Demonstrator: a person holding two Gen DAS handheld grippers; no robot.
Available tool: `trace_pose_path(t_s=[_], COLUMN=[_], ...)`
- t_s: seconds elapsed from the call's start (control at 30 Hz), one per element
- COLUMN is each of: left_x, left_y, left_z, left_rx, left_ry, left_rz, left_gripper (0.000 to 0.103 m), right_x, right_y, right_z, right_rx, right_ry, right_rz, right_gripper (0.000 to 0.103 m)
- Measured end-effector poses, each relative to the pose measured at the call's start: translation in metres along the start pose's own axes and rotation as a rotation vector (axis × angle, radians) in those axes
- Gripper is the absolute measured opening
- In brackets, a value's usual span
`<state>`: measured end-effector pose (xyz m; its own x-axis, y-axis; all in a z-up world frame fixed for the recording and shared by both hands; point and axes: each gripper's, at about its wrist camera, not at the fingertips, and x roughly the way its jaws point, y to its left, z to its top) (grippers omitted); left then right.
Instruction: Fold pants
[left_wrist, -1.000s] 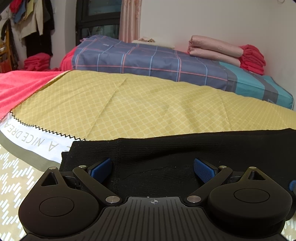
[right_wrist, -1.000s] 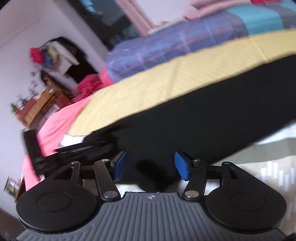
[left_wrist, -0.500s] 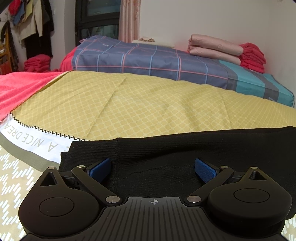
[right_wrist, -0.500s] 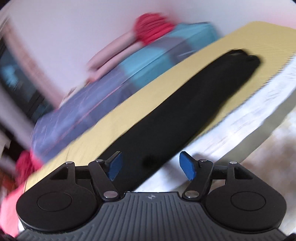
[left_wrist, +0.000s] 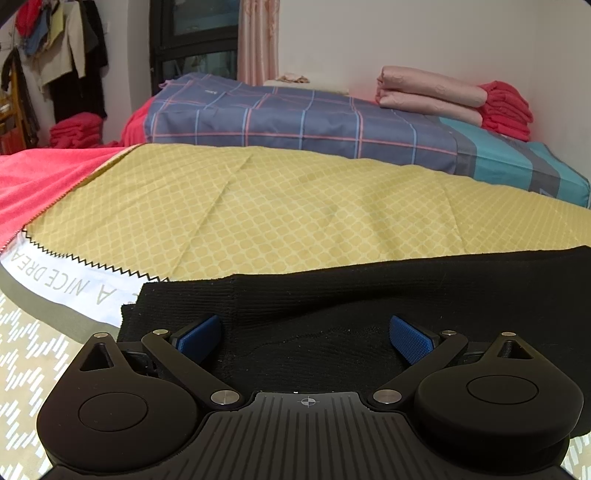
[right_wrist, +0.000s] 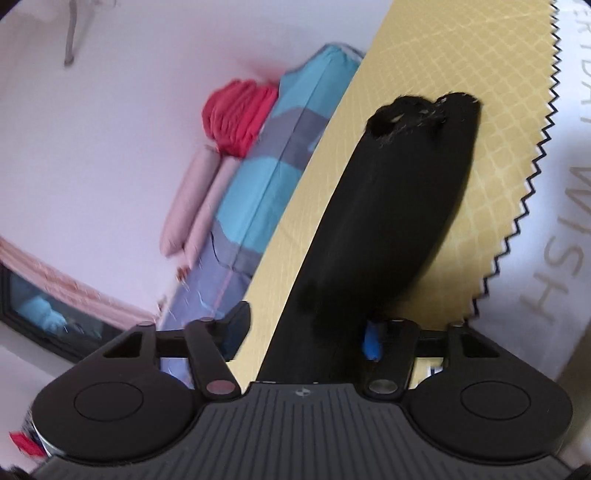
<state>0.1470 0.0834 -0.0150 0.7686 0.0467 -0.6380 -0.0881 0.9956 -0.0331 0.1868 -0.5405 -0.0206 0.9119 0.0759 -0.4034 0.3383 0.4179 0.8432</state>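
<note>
Black knit pants (left_wrist: 369, 295) lie flat on a yellow patterned bedspread (left_wrist: 277, 206), running left to right. My left gripper (left_wrist: 306, 334) is open, low over one end of the pants, blue pads on each side of the cloth. In the right wrist view the pants (right_wrist: 388, 206) stretch away lengthwise to their far end. My right gripper (right_wrist: 306, 328) is tilted and open over the near part of the pants, whose cloth passes between the fingers.
A white band with grey lettering (left_wrist: 66, 284) borders the bedspread. A plaid blue quilt (left_wrist: 295, 118) lies behind it, with folded pink (left_wrist: 428, 92) and red (left_wrist: 506, 107) bedding by the wall. A red blanket (left_wrist: 37, 177) lies on the left.
My right gripper has swung round from facing across the pants to looking along their length, and has moved over the cloth. My left gripper has barely moved.
</note>
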Motion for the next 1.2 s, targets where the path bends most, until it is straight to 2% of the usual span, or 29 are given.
trace_pose_path(t_s=[0.03,0.07,0.13,0.17,0.2,0.23,0.27,0.3,0.37,0.5,0.57,0.6,0.63,0.67,0.73,0.77,0.8,0.83,0.87,0.9,0.97,1.03,1.13,1.2], left_x=[0.0,0.0,0.0,0.0,0.0,0.0,0.0,0.0,-0.002,-0.006,-0.008,-0.009,-0.009,-0.01,-0.013,-0.014,-0.014,-0.016,-0.018,-0.021,-0.03,-0.041,-0.057,-0.06], left_y=[0.0,0.0,0.0,0.0,0.0,0.0,0.0,0.0,0.002,0.007,0.009,0.01,0.011,0.011,0.012,0.013,0.013,0.015,0.015,0.014,0.01,0.001,-0.019,-0.043], left_z=[0.0,0.0,0.0,0.0,0.0,0.0,0.0,0.001,0.001,0.002,0.002,0.003,0.003,0.003,0.003,0.003,0.003,0.003,0.004,0.005,0.008,0.015,0.029,0.037], left_rx=[0.0,0.0,0.001,0.001,0.002,0.002,0.002,-0.001,-0.011,-0.047,-0.056,-0.059,-0.061,-0.063,-0.068,-0.072,-0.075,-0.078,-0.077,-0.073,-0.057,-0.048,-0.046,-0.026], left_ry=[0.0,0.0,0.0,0.0,0.0,0.0,-0.001,-0.003,-0.014,-0.032,-0.037,-0.039,-0.042,-0.046,-0.053,-0.054,-0.051,-0.049,-0.044,-0.041,-0.05,-0.062,-0.085,-0.108], left_rz=[0.0,0.0,0.0,0.001,0.002,0.003,0.003,0.003,0.011,0.027,0.03,0.029,0.03,0.033,0.037,0.037,0.039,0.04,0.04,0.042,0.045,0.007,-0.092,-0.131], left_gripper=[0.103,0.103,0.103,0.103,0.103,0.103,0.103,0.103,0.103,0.103,0.103,0.103,0.103,0.103,0.103,0.103,0.103,0.103,0.103,0.103,0.103,0.103,0.103,0.103], right_x=[0.0,-0.004,0.003,0.011,0.016,0.019,0.021,0.022,0.012,-0.017,-0.036,-0.044,-0.05,-0.049,-0.043,-0.039,-0.035,-0.034,-0.033,-0.034,-0.036,-0.038,-0.035,-0.034], right_y=[-0.003,-0.005,0.011,0.024,0.031,0.034,0.039,0.047,0.075,0.139,0.156,0.16,0.16,0.157,0.14,0.127,0.113,0.104,0.105,0.112,0.129,0.137,0.134,0.141], right_z=[0.0,0.0,-0.008,-0.013,-0.015,-0.016,-0.017,-0.021,-0.042,-0.123,-0.185,-0.219,-0.256,-0.285,-0.354,-0.385,-0.409,-0.424,-0.429,-0.426,-0.409,-0.399,-0.408,-0.408], right_rx=[0.021,0.011,-0.118,-0.211,-0.287,-0.328,-0.364,-0.41,-0.601,-1.091,-1.364,-1.486,-1.614,-1.723,-1.992,-2.132,-2.256,-2.332,-2.345,-2.32,-2.205,-2.135,-2.186,-2.146], right_ry=[-0.015,-0.025,-0.011,-0.007,-0.01,-0.022,-0.039,-0.04,-0.103,-0.299,-0.389,-0.402,-0.39,-0.357,-0.216,-0.17,-0.176,-0.201,-0.218,-0.198,-0.15,-0.182,-0.204,-0.208], right_rz=[0.001,0.001,-0.031,-0.05,-0.081,-0.129,-0.198,-0.229,-0.307,-0.328,-0.282,-0.244,-0.194,-0.148,-0.096,-0.087,-0.095,-0.096,-0.129,-0.135,-0.125,-0.141,-0.168,-0.17], right_gripper=[0.055,0.058,0.065,0.063,0.056,0.029,0.026,0.026,0.025,0.026,0.029,0.029,0.035,0.046,0.065,0.053,0.031,0.022,0.029,0.034,0.061,0.065,0.062,0.062])
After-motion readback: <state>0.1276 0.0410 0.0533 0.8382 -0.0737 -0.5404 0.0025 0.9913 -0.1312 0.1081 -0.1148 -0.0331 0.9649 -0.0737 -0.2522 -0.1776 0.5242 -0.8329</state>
